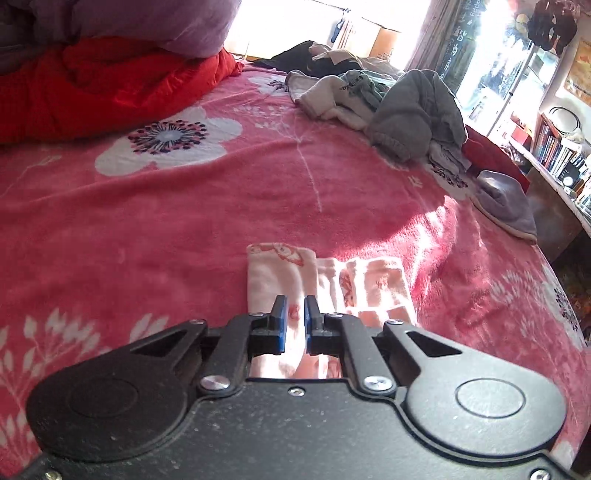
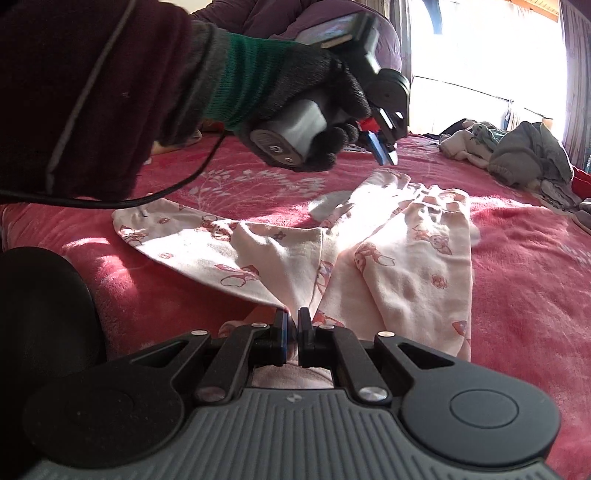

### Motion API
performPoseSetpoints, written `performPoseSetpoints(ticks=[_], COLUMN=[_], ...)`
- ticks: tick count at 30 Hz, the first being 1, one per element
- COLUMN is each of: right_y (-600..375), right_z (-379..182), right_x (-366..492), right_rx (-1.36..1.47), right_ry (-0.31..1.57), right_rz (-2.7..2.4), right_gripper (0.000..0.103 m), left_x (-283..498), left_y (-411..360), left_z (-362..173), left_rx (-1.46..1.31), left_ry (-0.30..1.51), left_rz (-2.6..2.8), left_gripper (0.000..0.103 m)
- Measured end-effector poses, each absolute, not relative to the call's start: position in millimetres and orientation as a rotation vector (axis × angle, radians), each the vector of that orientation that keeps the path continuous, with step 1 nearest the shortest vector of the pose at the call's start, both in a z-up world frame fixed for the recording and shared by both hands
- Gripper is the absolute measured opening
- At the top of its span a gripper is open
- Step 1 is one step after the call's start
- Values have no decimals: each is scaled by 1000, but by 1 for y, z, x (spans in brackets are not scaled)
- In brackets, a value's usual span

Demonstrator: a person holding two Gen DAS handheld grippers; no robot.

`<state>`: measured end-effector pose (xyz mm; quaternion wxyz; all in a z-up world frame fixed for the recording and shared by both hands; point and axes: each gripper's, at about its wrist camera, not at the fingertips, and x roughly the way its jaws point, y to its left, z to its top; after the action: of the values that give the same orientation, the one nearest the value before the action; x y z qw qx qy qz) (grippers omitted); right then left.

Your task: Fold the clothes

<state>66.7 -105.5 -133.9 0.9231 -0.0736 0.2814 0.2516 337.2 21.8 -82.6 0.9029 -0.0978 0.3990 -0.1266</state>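
Nearest the right wrist camera, the right gripper (image 2: 292, 321) pinches a fold of the pale pink printed garment (image 2: 369, 258), its jaws drawn narrow with cloth bunched between the pads. The garment spreads away from that pinch across the pink floral blanket (image 2: 517, 277), one part reaching left, two folded lengths running toward the far side.

Above it hangs the left gripper (image 2: 386, 155), held in a dark knit gloved hand (image 2: 317, 107) with a green cuff; a maroon sleeve (image 2: 74, 92) fills the upper left of that view and hides the bed behind, and a black cable (image 2: 177, 186) trails beneath it. From its own camera the left gripper (image 1: 295, 314) stands over the garment's (image 1: 288, 273) near end with its blue pads almost together and nothing between them (only a slim gap shows).

Further across the blanket (image 1: 184, 229) lies a grey cap-like piece (image 1: 506, 203) at the right edge, then a heap of grey and white clothes (image 1: 399, 107). A red quilt (image 1: 92, 88) and a lilac one (image 1: 147, 22) are piled at the far left. Beyond, a sunlit window (image 1: 314, 22) glares, and a bookshelf (image 1: 561, 155) runs along the right wall.
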Motion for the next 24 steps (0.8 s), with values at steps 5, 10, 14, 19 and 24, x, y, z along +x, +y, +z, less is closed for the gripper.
performPoseSetpoints(ticks=[5, 10, 14, 19, 24], right_y=[-114, -122, -127, -124, -123], right_z=[-135, -138, -139, -138, -133], right_x=[70, 72, 73, 70, 66], right_rx=[-75, 12, 55, 33, 19], right_ry=[608, 658, 686, 688, 672], right_rz=[509, 505, 504, 519, 517], right_gripper=[6, 6, 7, 10, 12], left_x=[315, 303, 293, 278, 222], left_y=[13, -14, -14, -13, 62], left_z=[-99, -121, -109, -107, -68], left_rx=[-131, 2, -7, 65, -159], left_ry=[872, 926, 877, 893, 782], left_rz=[-322, -394, -395, -366, -230], left_gripper=[5, 5, 5, 5, 34])
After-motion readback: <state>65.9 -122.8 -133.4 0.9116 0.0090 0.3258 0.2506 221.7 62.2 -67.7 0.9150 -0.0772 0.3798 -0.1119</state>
